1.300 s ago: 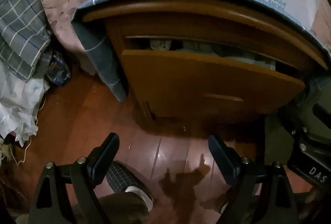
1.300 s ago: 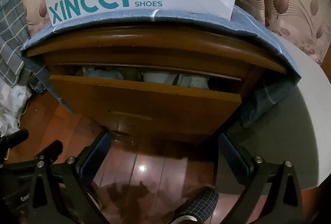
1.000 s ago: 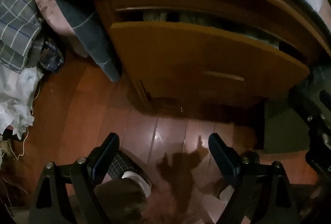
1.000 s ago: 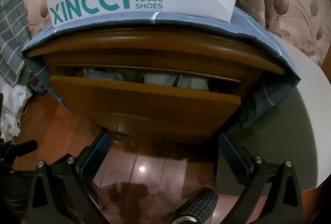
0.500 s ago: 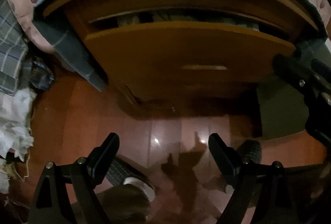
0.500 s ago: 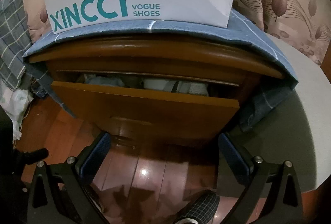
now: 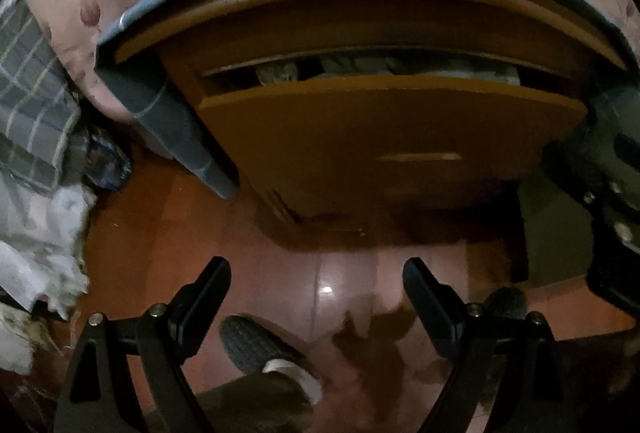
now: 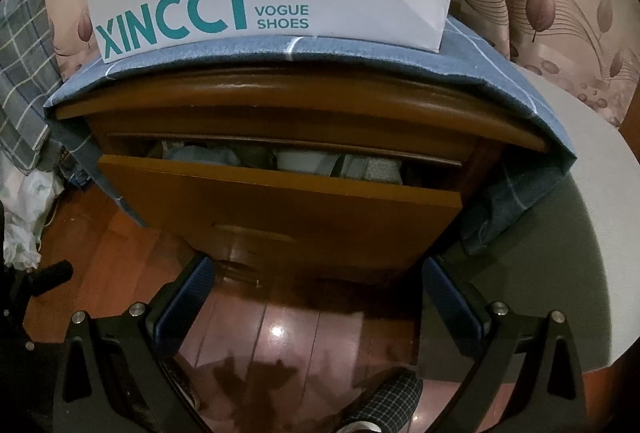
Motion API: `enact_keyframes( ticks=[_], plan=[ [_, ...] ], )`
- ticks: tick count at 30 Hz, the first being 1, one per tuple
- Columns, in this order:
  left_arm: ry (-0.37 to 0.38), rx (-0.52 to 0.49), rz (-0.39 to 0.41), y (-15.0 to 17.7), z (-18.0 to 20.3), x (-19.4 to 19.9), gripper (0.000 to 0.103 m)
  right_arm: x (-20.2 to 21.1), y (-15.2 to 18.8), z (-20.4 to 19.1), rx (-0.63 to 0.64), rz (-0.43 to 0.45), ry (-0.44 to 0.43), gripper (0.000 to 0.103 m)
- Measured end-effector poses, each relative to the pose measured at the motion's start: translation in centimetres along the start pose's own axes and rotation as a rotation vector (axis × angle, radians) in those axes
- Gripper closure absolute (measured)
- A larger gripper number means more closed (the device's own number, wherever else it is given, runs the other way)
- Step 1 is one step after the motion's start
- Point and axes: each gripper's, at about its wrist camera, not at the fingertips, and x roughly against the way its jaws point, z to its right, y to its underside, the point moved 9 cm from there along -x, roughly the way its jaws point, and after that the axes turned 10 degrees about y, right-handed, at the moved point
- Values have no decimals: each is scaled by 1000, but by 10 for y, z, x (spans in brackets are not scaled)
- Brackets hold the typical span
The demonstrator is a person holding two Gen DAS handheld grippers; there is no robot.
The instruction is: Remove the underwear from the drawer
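Your drawer (image 8: 280, 209) is only partly pulled out of the wooden nightstand (image 8: 300, 101), leaving a narrow slot along its top edge. The underwear (image 8: 304, 159) lies packed in that slot as pale folded bundles running side to side, parallel to the drawer front; which piece is which you cannot tell from here.

Both of your grippers point down at the wooden floor (image 8: 280, 329) in front of the nightstand, so the clothes sit above and ahead of either one. Your right gripper (image 8: 316, 297) stands wide open with nothing between its blue pads, and it faces the slot almost squarely, the white bundle straight up from its midline. Your left gripper (image 7: 316, 293) is also spread wide and empty, and in its view the opening is a darker, thinner band (image 7: 360, 67).

The right looks the better placed hand for the reach. The gap seems too tight for open fingers, so you will likely need the drawer drawn further out by its recessed handle (image 7: 420, 156) first, then come in from above with the fingers across the row of bundles
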Motion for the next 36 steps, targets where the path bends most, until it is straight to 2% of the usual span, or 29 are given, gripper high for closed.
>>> enact_keyframes(
  ticks=[2,13,17,22,30,36],
  plan=[
    [-17,-29,5,-6,0,3,13,2,-1,1,0,7,0,0],
    [21,-48,-3,-19,2,9,13,2,-1,1,-6,0,3,0],
    [89,26,-31,-8,5,-5,13,1,-1,2,-4,1,13,0],
    [122,83,-62,4,6,-14,13,-3,2,2,-7,-15,14,0],
    [65,70,-8,-3,1,-7,13,-3,1,3,-8,-10,10,0],
    [69,100,-25,-3,-7,-9,13,-4,1,3,-14,-15,13,0]
  ],
)
